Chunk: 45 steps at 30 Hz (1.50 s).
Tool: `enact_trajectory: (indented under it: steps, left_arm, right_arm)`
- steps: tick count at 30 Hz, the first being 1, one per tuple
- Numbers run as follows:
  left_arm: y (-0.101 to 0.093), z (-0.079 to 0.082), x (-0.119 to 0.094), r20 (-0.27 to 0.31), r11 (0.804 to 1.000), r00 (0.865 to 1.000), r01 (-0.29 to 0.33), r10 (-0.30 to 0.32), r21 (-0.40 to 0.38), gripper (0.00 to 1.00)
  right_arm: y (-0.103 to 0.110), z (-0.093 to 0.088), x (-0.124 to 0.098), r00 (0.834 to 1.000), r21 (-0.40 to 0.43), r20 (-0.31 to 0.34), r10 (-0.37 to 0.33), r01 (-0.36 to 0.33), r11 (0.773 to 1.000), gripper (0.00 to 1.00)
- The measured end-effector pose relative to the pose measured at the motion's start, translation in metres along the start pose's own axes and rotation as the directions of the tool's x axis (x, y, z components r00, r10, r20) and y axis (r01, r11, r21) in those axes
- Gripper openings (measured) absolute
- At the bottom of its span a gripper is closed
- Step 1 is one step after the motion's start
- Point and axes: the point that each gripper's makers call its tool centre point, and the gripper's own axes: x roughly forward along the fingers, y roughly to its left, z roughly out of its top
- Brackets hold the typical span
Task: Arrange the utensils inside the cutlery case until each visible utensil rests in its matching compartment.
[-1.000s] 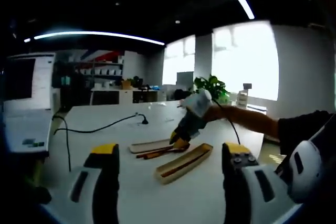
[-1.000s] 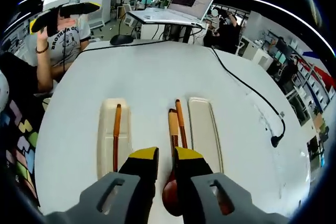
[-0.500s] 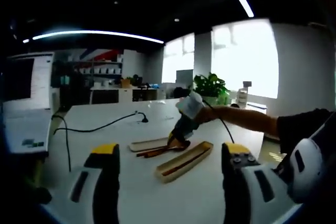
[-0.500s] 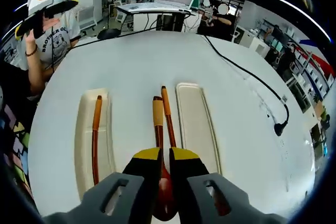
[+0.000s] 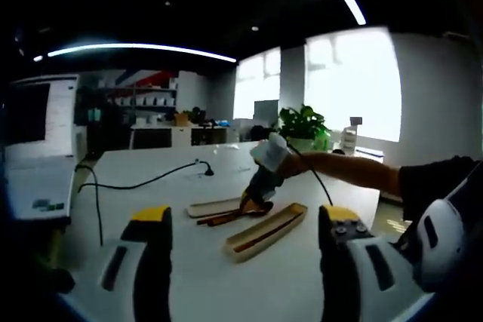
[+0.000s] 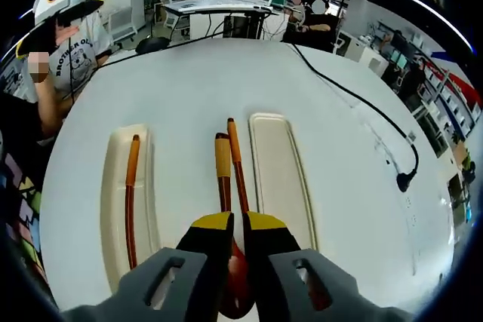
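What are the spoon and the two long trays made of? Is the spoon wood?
The spoon looks like wood: a reddish-brown bowl with a glossy sheen and a paler tan handle end, so probably lacquered. The left tray and right tray are cream, smooth and matte with rounded rims, which suggests plastic, though the pictures cannot rule out another material.

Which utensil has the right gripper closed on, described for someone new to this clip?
On the white table, two long cream trays lie side by side. On the bare strip between them lies the spoon, beside a thinner chopstick; its handle is wider and its dark red bowl sits between the right gripper jaws.
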Motion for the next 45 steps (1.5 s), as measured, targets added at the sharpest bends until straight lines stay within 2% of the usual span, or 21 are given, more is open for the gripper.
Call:
enact_trajectory:
  steps: [2,8,12,17,22,27,31,32,33,36,41,45]
  left_arm:
    - [-0.001,-0.001,0.0,-0.001,1.0,1.0,0.0,0.0,0.001,0.84]
    - [0.001,0.0,-0.001,0.003,1.0,1.0,-0.002,0.002,-0.003,0.84]
    - [0.002,-0.001,-0.001,0.0,1.0,1.0,-0.006,0.006,-0.004,0.84]
    - [0.001,-0.001,-0.002,-0.002,1.0,1.0,-0.005,0.005,-0.002,0.84]
    - [0.001,-0.001,-0.002,0.001,1.0,1.0,-0.007,0.007,-0.004,0.84]
    - [0.002,-0.002,-0.002,-0.004,1.0,1.0,-0.01,0.01,-0.005,0.83]
    - [0.001,-0.002,-0.002,-0.004,1.0,1.0,-0.007,0.007,-0.004,0.83]
    - [0.001,-0.002,-0.002,-0.003,1.0,1.0,-0.007,0.007,-0.004,0.83]
    - [0.001,-0.002,-0.002,-0.003,1.0,1.0,-0.007,0.007,-0.004,0.83]
    - [0.001,-0.002,-0.003,-0.002,1.0,1.0,-0.009,0.009,-0.005,0.83]
    - [0.003,-0.001,-0.004,0.001,1.0,1.0,-0.013,0.013,-0.008,0.83]
    - [0.003,-0.002,-0.005,0.001,1.0,1.0,-0.013,0.013,-0.009,0.83]
  right_arm:
    - [-0.002,-0.007,0.002,0.999,-0.01,-0.046,0.003,-0.004,1.0,0.04]
    - [-0.002,-0.002,0.002,0.999,-0.02,-0.032,-0.007,0.007,1.0,0.05]
    - [-0.002,-0.002,0.0,0.999,-0.067,-0.042,-0.024,0.021,0.998,0.06]
    - [-0.004,-0.008,0.003,0.996,-0.12,-0.085,-0.039,0.029,0.992,0.08]
    - [-0.004,-0.003,-0.003,0.995,-0.156,-0.08,-0.055,0.042,0.987,0.08]
    - [-0.001,0.009,-0.009,0.997,-0.213,-0.043,-0.065,0.054,0.976,0.08]
    - [0.004,0.009,-0.003,0.996,-0.249,-0.066,-0.053,0.035,0.968,0.06]
    - [0.003,0.007,-0.001,0.995,-0.241,-0.081,-0.05,0.029,0.97,0.03]
    - [0.004,0.005,0.0,0.995,-0.199,-0.088,-0.04,0.022,0.98,0.0]
    - [0.004,0.005,0.003,0.996,-0.204,-0.08,-0.034,0.017,0.979,0.0]
    - [0.004,-0.003,0.007,0.994,-0.206,-0.111,-0.025,0.001,0.979,0.05]
    - [0.003,-0.001,0.005,0.994,-0.202,-0.105,-0.021,-0.001,0.979,0.05]
